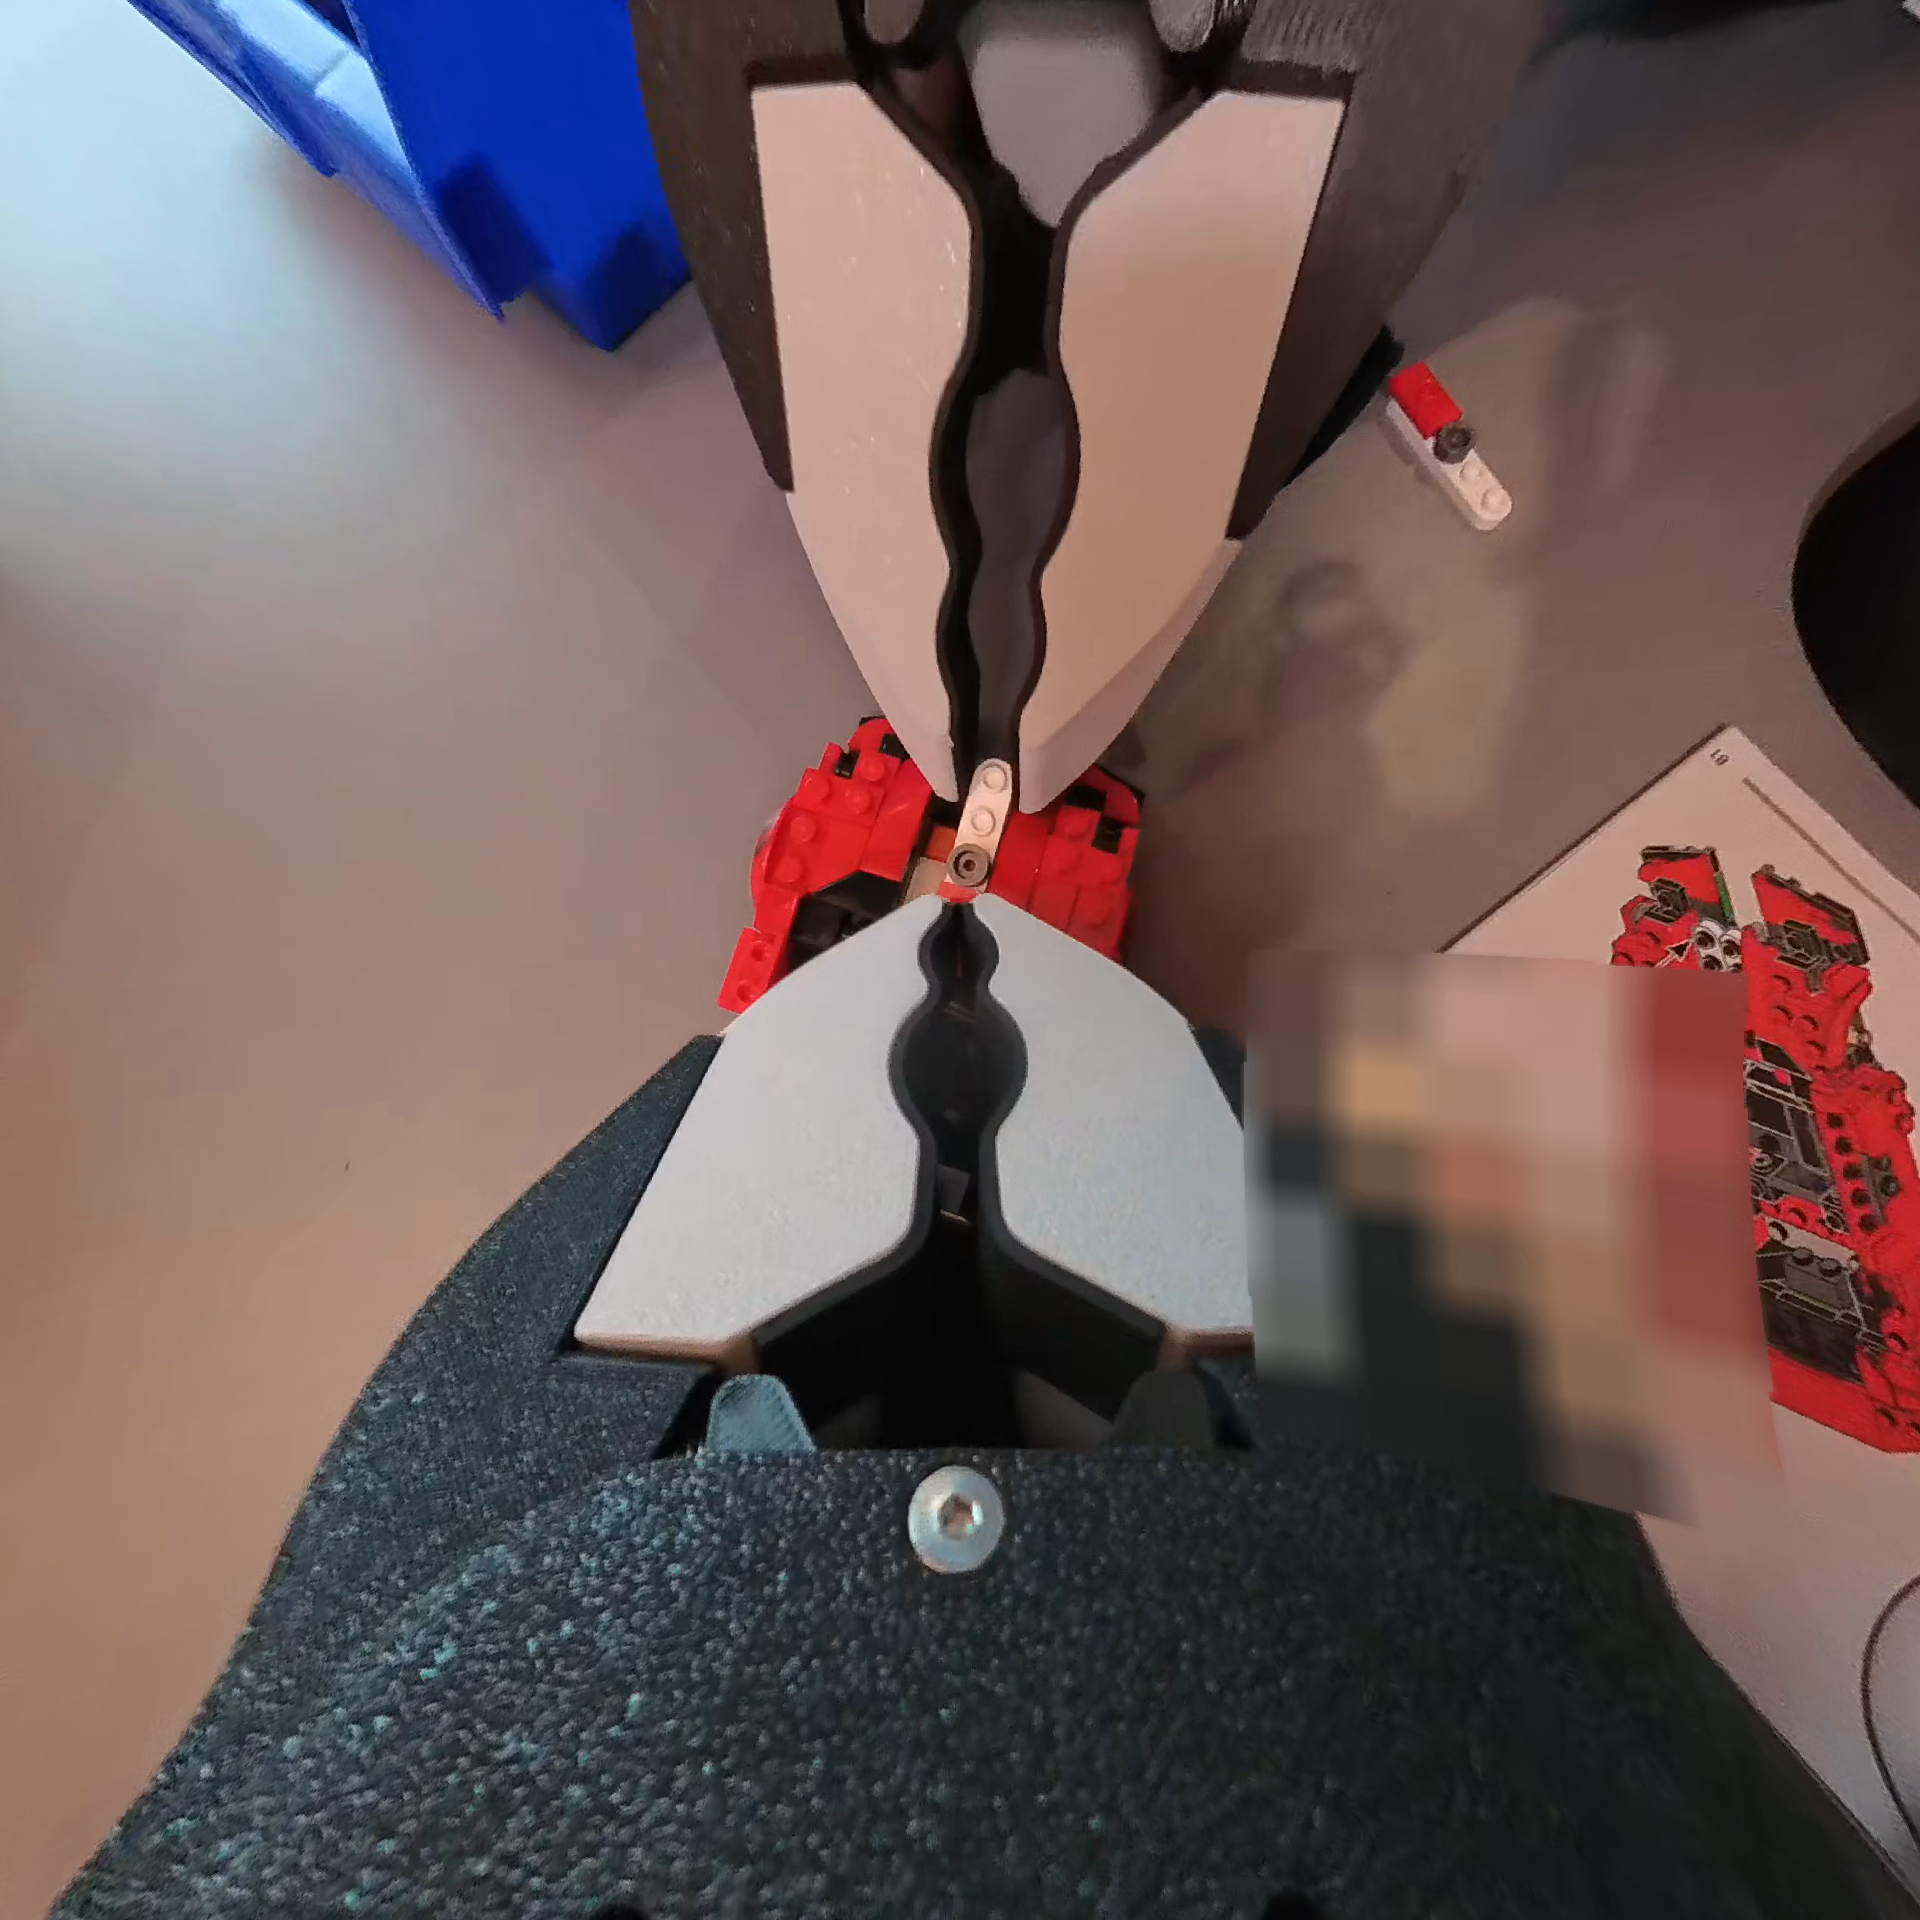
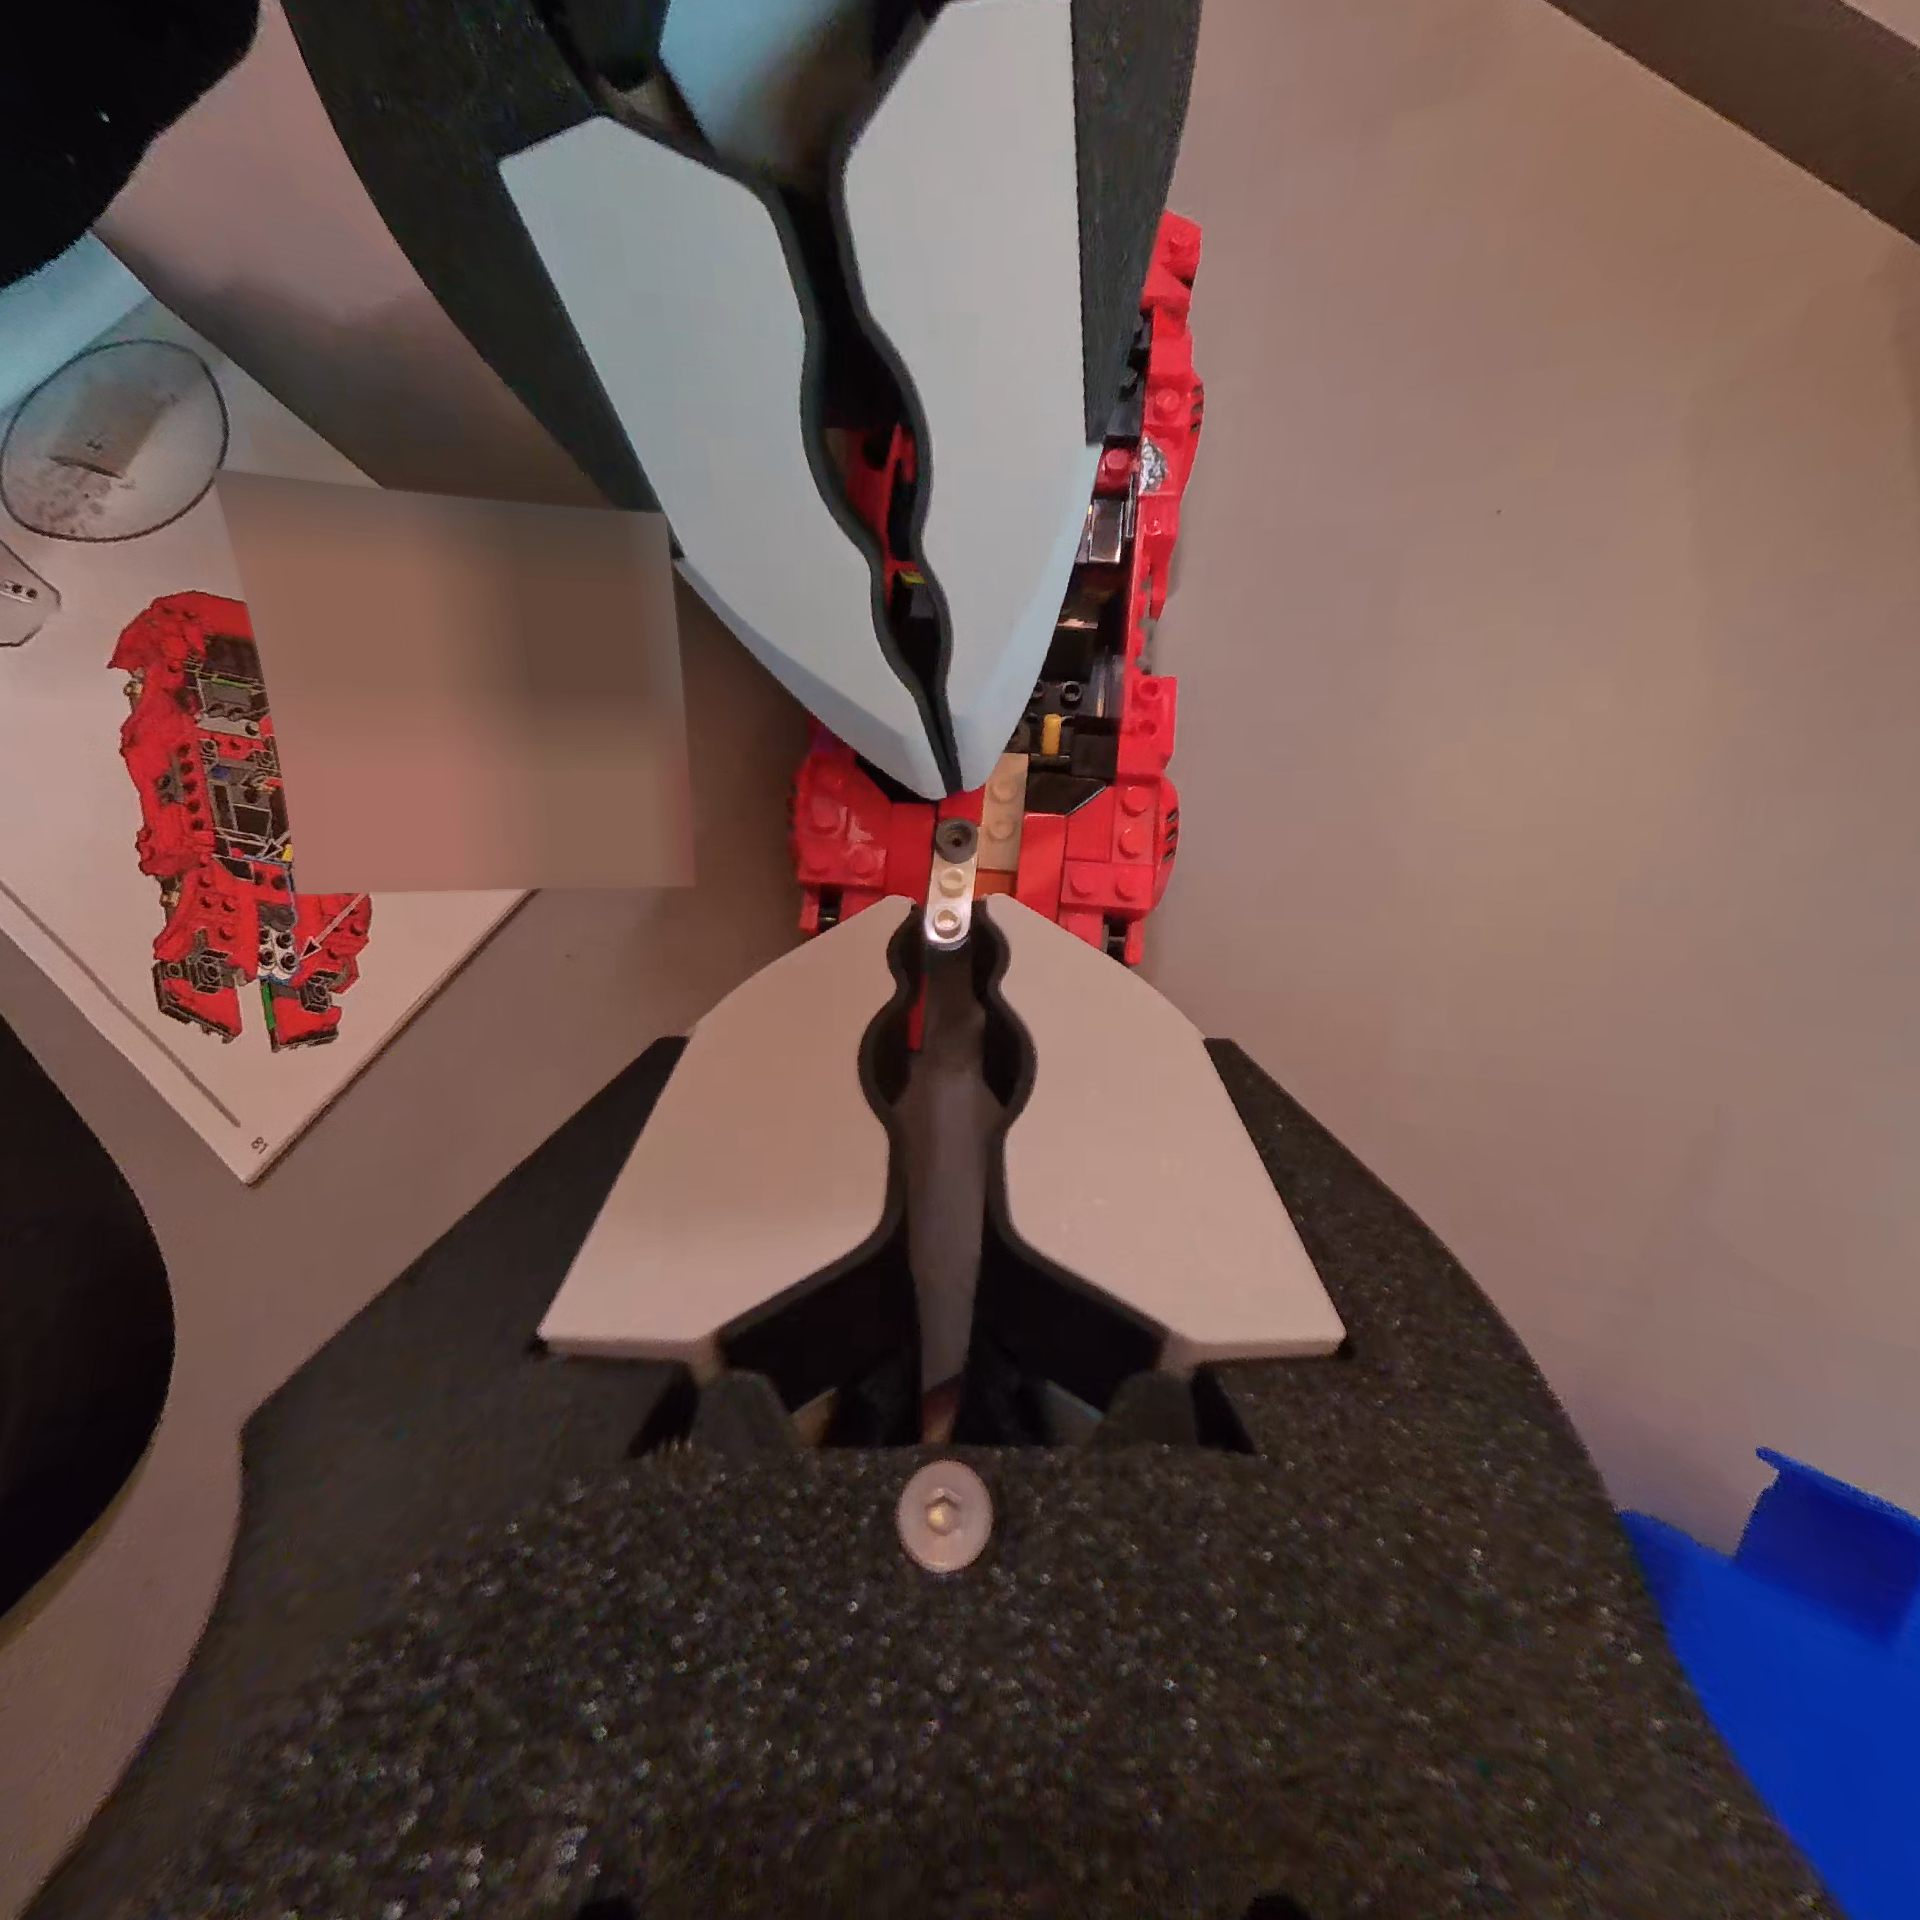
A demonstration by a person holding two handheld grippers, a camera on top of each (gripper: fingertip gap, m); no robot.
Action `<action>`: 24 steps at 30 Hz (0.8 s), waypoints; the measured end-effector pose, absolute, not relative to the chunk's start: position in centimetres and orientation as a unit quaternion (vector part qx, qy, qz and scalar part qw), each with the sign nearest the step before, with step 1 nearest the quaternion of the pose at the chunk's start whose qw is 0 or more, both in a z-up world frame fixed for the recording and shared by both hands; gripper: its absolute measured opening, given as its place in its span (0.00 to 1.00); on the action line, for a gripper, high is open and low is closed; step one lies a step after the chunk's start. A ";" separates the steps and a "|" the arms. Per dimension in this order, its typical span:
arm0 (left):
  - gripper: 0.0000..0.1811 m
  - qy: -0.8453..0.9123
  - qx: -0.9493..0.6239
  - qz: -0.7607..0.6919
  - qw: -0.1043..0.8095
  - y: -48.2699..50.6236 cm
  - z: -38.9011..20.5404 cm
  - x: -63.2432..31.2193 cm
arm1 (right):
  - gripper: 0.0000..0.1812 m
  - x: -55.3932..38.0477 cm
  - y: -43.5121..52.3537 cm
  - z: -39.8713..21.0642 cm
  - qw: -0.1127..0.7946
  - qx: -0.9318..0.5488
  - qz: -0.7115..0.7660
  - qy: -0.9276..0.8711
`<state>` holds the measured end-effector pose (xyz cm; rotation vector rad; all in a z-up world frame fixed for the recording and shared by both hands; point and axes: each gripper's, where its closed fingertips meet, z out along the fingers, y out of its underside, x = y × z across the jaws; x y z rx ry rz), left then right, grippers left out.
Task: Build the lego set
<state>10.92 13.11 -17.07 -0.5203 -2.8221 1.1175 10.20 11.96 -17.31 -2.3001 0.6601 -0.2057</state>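
A red lego car model (image 1: pixel 1070 862) lies on the grey table, also in the right wrist view (image 2: pixel 1132 831). My right gripper (image 2: pixel 948 916) is shut on the end of a narrow light grey plate (image 2: pixel 950 902) with a black round piece at its far end. It holds the plate on the model's middle. In the left wrist view this gripper (image 1: pixel 987 795) reaches in from the top with the plate (image 1: pixel 980 826). My left gripper (image 1: pixel 951 906) is shut, its tips right at the plate's black end. From the right wrist view it (image 2: pixel 948 788) comes in from above.
An open instruction booklet (image 1: pixel 1662 894) with a picture of the car lies beside the model, also seen in the right wrist view (image 2: pixel 156 1039). A small red and white sub-assembly (image 1: pixel 1449 447) lies farther off. A blue bin (image 1: pixel 468 156) stands at the table's edge. A clear bag (image 2: pixel 104 447) lies behind the booklet. The tips of both grippers are at nearly the same place.
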 end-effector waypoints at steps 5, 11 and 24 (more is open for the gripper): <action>0.00 -0.920 -0.160 0.354 0.046 13.1 -17.1 10.9 | 0.05 10.0 12.0 -17.5 0.353 -0.899 -0.075 0.247; 0.00 -0.924 -0.145 0.347 0.065 13.1 -17.2 10.9 | 0.03 9.8 11.5 -17.2 0.353 -0.901 -0.061 0.243; 0.00 -0.925 -0.123 0.345 0.106 13.2 -17.2 10.9 | 0.00 10.3 11.9 -17.5 0.358 -0.899 -0.066 0.241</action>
